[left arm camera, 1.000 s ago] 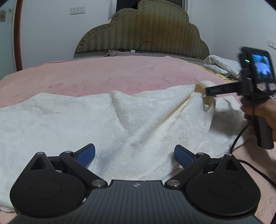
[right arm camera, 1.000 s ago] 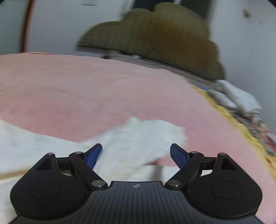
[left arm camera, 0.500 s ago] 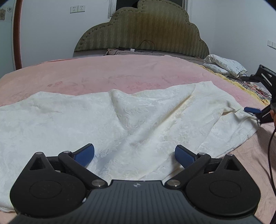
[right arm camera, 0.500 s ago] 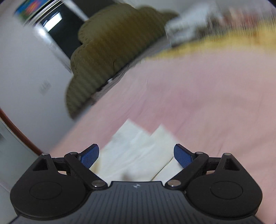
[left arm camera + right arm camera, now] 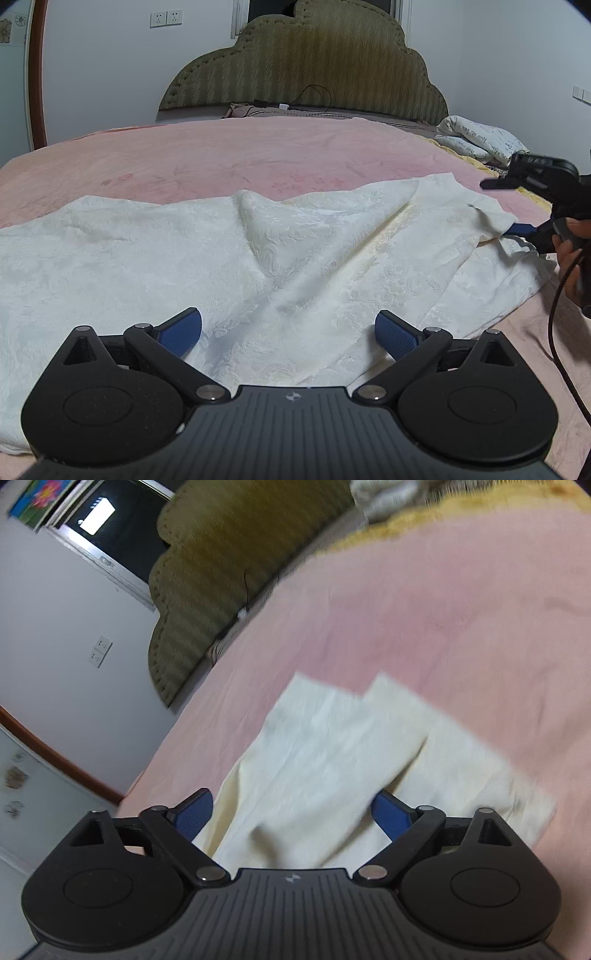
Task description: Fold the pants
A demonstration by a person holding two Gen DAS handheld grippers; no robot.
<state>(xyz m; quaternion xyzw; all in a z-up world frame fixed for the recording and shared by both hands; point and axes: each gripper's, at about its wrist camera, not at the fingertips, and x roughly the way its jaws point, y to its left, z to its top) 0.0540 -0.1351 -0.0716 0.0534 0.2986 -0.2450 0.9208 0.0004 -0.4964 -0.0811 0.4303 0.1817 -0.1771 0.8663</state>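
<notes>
Cream-white pants (image 5: 258, 266) lie spread and wrinkled across the pink bed (image 5: 221, 155). My left gripper (image 5: 288, 332) is open and empty, low over the near edge of the fabric. In the right wrist view the right gripper (image 5: 291, 812) is open, tilted, with the pants' leg ends (image 5: 332, 746) lying between its blue fingers. In the left wrist view the right gripper (image 5: 524, 221) shows at the far right, at the right end of the pants, one blue finger under the raised cloth edge.
A padded olive headboard (image 5: 314, 66) stands at the far end of the bed. A patterned pillow (image 5: 480, 140) lies at the back right. A black cable (image 5: 561, 332) hangs from the right gripper. White walls with sockets (image 5: 166, 17) surround the bed.
The right gripper swung from over the pants out to their right end, rolled sideways, and now sits at the leg ends with the cloth between its fingers. The left gripper has stayed put.
</notes>
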